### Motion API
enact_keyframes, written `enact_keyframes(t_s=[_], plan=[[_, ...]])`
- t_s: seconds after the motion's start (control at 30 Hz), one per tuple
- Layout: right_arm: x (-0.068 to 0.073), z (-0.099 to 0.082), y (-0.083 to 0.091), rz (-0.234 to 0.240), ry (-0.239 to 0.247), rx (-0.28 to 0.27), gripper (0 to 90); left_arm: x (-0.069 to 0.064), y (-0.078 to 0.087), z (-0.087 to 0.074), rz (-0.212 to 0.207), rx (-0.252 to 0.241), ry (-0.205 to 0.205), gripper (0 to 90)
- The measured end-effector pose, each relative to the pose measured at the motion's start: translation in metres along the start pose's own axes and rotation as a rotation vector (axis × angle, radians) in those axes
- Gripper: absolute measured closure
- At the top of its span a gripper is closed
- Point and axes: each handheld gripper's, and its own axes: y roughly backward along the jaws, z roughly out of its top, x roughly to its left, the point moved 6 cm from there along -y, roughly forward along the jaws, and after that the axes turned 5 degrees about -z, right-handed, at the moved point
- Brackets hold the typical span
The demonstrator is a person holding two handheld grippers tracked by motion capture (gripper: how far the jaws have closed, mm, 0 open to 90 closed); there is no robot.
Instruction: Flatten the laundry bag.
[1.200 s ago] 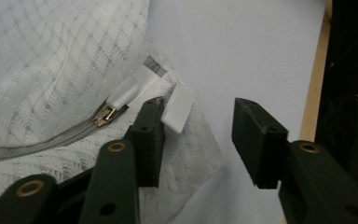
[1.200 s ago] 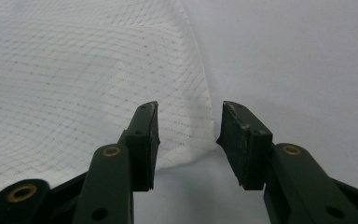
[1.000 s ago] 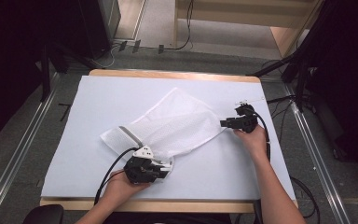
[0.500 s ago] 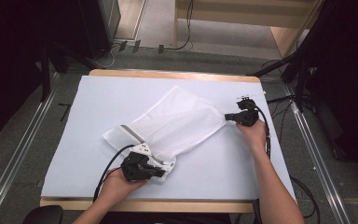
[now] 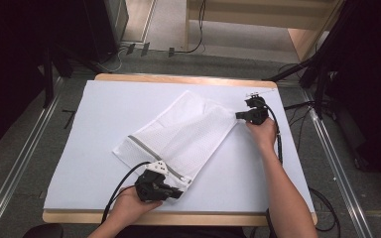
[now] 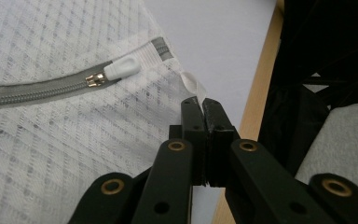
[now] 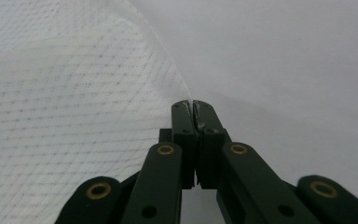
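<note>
Both claws are clenched on the mesh laundry bag (image 5: 181, 136): left claw (image 6: 200, 105) at the zipper corner, right claw (image 7: 192, 106) at the far-right corner. Pulling apart could slip thin fabric free.

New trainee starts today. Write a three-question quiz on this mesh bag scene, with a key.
1. True or false: the zipper of the mesh bag is zipped shut.
2. What does the left gripper pinch? A) the zipper pull B) a bag corner by the zipper end C) nothing
3. Where does the right gripper grip?

Key: 1. True, the pull sits at the end. 2. B. 3. The bag's far corner, opposite the zipper edge, over the white table.
</note>
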Motion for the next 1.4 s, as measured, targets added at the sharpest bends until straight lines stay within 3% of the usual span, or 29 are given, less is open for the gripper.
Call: enact_keyframes(t_s=[0.13,0.17,0.2,0.23,0.4,0.6,0.7,0.73,0.77,0.8,0.87,0.9,1.03,1.13,1.17,1.2,1.37,1.4], plan=[[0.005,0.000,-0.001,0.012,0.025,0.002,83.9,0.004,0.004,0.000,0.022,0.007,0.025,74.5],[0.006,0.001,0.002,0.020,0.027,-0.018,75.3,0.004,0.007,0.000,0.022,0.007,0.025,72.3],[0.006,0.001,0.002,0.020,0.027,-0.018,75.3,0.004,0.011,0.002,0.027,0.010,0.017,72.3],[0.007,0.002,0.010,0.016,0.027,-0.047,70.8,0.004,0.019,0.007,0.050,0.004,0.006,66.9],[0.011,-0.002,0.026,0.042,0.030,-0.058,68.8,0.013,0.043,0.021,0.075,-0.021,0.006,62.6],[0.025,-0.017,0.042,0.052,0.047,-0.062,68.8,0.044,0.083,0.039,0.113,-0.083,0.050,61.8],[0.030,-0.022,0.048,0.057,0.040,-0.063,68.5,0.062,0.096,0.046,0.154,-0.082,0.056,62.1],[0.032,-0.024,0.049,0.064,0.036,-0.063,68.4,0.062,0.096,0.046,0.154,-0.082,0.056,62.0],[0.036,-0.027,0.051,0.068,0.038,-0.060,68.4,0.074,0.102,0.051,0.167,-0.087,0.071,62.0],[0.036,-0.027,0.051,0.068,0.038,-0.060,68.4,0.074,0.102,0.051,0.167,-0.087,0.071,61.7],[0.048,-0.038,0.053,0.079,0.068,-0.040,68.4,0.087,0.108,0.057,0.165,-0.097,0.085,60.8],[0.051,-0.040,0.053,0.081,0.075,-0.038,68.4,0.098,0.111,0.060,0.176,-0.115,0.095,60.4],[0.064,-0.049,0.055,0.102,0.095,-0.026,68.4,0.120,0.116,0.066,0.184,-0.135,0.126,59.6],[0.075,-0.054,0.057,0.118,0.114,-0.028,67.6,0.136,0.121,0.069,0.234,-0.110,0.135,58.4],[0.078,-0.056,0.058,0.124,0.120,-0.031,67.0,0.136,0.121,0.069,0.234,-0.110,0.135,58.4],[0.081,-0.058,0.058,0.132,0.117,-0.030,66.7,0.146,0.124,0.070,0.254,-0.098,0.141,58.3],[0.090,-0.065,0.055,0.148,0.132,-0.031,65.5,0.164,0.127,0.072,0.255,-0.103,0.158,58.5],[0.094,-0.068,0.052,0.171,0.139,-0.022,65.4,0.167,0.127,0.072,0.259,-0.097,0.161,58.7]])
